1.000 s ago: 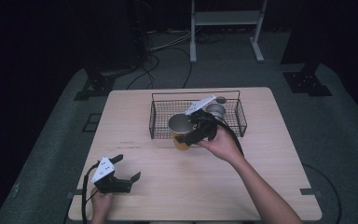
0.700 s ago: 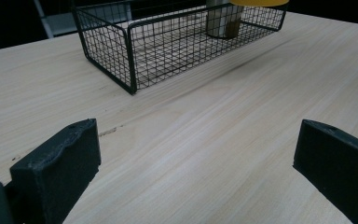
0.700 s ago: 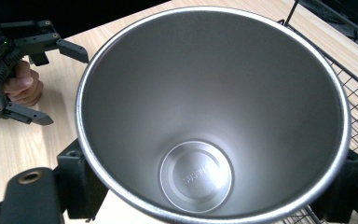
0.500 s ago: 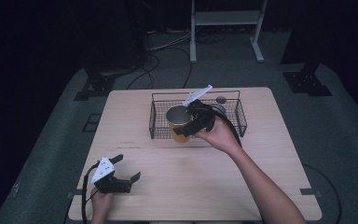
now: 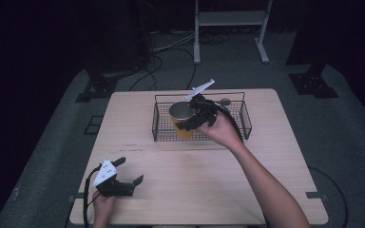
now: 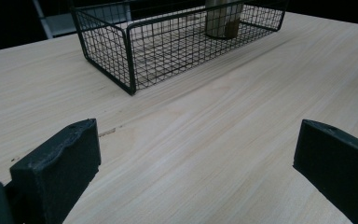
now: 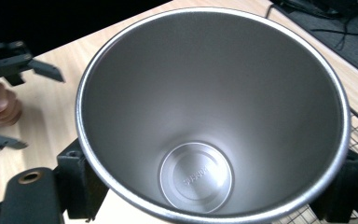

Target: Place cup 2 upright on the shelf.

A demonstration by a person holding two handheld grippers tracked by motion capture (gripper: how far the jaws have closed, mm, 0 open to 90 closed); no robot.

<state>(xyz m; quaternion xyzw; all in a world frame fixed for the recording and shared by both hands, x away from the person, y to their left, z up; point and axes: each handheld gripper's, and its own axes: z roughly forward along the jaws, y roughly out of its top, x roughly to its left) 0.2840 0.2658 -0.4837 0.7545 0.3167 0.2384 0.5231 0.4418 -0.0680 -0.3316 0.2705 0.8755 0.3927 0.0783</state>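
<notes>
My right gripper (image 5: 193,119) is shut on a metal cup (image 5: 181,114) with a steel inside and a yellow outer wall, held slightly tilted over the left part of the black wire basket (image 5: 242,115). In the right gripper view the cup (image 7: 214,107) is empty, with a pad (image 7: 80,179) pressed on either side of it below the rim. My left gripper (image 5: 132,169) rests on the table near the front left corner. Its jaws stand wide open with bare wood between them (image 6: 196,154).
A second small metal cup (image 5: 225,101) stands in the basket's back right part; the left gripper view has it (image 6: 222,19) inside the basket (image 6: 130,56). The wooden table (image 5: 195,180) stretches between the basket and the front edge. Cables and stand legs lie beyond the table.
The right hand has carried the cup away from me and a little upward, from the basket's front wall to over its inside. The left gripper has stayed put.
</notes>
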